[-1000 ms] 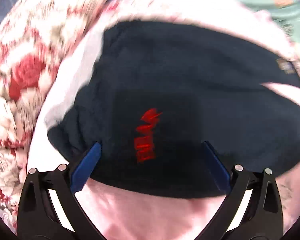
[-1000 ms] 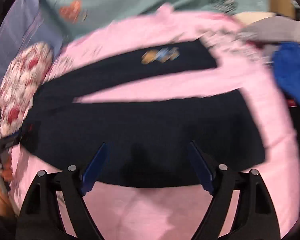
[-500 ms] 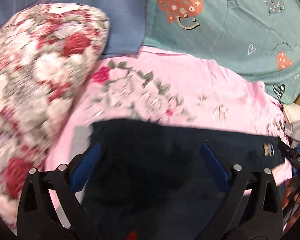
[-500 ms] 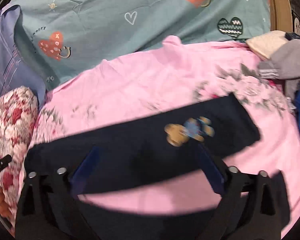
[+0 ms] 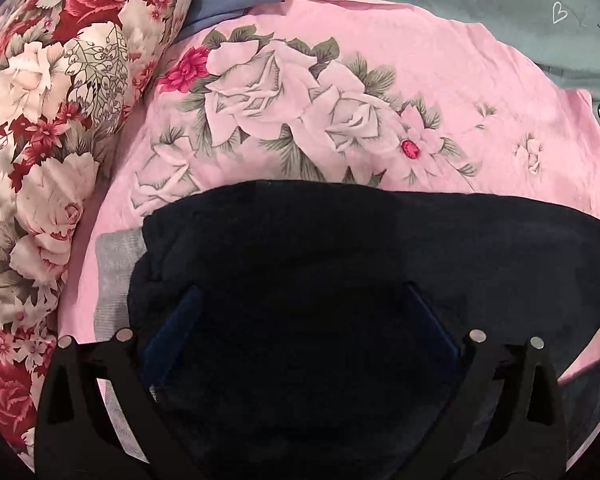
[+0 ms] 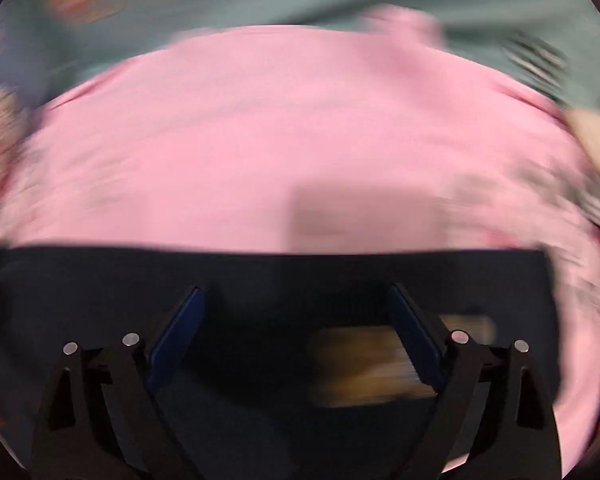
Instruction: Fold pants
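Spreading wide, your left gripper (image 5: 300, 320) hangs over the dark pants (image 5: 340, 248) with nothing pinched; your right gripper (image 6: 296, 320) has jaws closing, empty too. The pants lie low in both frames on the pink sheet (image 5: 420, 80), floral pillow (image 5: 60, 80) upper left.

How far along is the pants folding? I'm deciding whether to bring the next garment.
Done: the dark navy pants lie on the pink floral sheet with a straight far edge, apparently folded once. In hand: nothing; the left gripper is open above the fabric, and the right gripper is closing with nothing pinched. Left: probably further folds.
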`<state>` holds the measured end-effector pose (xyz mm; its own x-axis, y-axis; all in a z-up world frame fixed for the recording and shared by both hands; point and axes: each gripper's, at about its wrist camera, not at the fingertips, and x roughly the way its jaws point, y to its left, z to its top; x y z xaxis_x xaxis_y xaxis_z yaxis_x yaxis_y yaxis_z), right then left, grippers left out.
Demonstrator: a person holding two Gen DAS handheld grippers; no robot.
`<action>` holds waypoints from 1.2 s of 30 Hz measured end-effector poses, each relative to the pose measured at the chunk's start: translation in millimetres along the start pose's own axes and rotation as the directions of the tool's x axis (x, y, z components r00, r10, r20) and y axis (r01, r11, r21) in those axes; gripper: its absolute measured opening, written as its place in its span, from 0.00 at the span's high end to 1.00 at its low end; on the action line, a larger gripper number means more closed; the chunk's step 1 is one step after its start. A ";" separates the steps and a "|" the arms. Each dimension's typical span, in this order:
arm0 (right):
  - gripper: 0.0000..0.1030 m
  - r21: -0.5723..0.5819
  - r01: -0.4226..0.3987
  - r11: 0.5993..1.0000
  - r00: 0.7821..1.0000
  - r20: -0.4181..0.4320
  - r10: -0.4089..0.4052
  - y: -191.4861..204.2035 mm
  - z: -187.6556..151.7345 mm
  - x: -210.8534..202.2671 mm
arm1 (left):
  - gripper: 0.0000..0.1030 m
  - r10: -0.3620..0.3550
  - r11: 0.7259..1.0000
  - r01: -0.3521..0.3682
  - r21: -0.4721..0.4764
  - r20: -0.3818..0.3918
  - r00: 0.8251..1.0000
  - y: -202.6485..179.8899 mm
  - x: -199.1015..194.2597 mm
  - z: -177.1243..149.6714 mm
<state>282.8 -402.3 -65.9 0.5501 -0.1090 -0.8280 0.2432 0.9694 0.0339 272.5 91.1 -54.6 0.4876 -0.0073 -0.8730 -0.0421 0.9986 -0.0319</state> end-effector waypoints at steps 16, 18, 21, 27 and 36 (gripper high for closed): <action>0.11 0.002 0.107 0.994 0.983 0.151 -0.106 29.6 10.2 -58.2 | 0.02 0.054 0.998 -0.051 -0.021 0.134 0.990 18.3 -60.6 -18.9; 0.02 -0.148 0.004 0.989 0.989 0.144 0.018 85.8 13.8 -56.0 | 0.02 0.009 0.998 0.000 -0.062 0.143 0.990 30.2 -72.3 -25.6; 0.01 -0.370 -0.061 0.927 0.993 0.075 0.095 163.5 9.4 -36.6 | 0.02 0.014 0.992 0.002 -0.125 0.133 0.991 48.7 -75.3 -38.3; 0.17 -0.596 -0.082 0.799 0.994 0.007 0.107 252.3 -10.3 -2.9 | 0.02 0.134 0.981 -0.121 -0.152 0.082 0.988 77.7 -58.2 -56.4; 0.51 -0.577 -0.291 0.763 0.955 -0.125 0.270 262.0 -5.7 13.6 | 0.02 0.131 0.984 -0.121 -0.128 0.072 0.989 77.4 -51.4 -53.5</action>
<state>349.5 -148.6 -71.5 0.4912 0.1851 -0.8511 -0.4354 0.8985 -0.0559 197.5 165.9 -38.3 0.5393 0.1278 -0.8324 -0.2126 0.9771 0.0122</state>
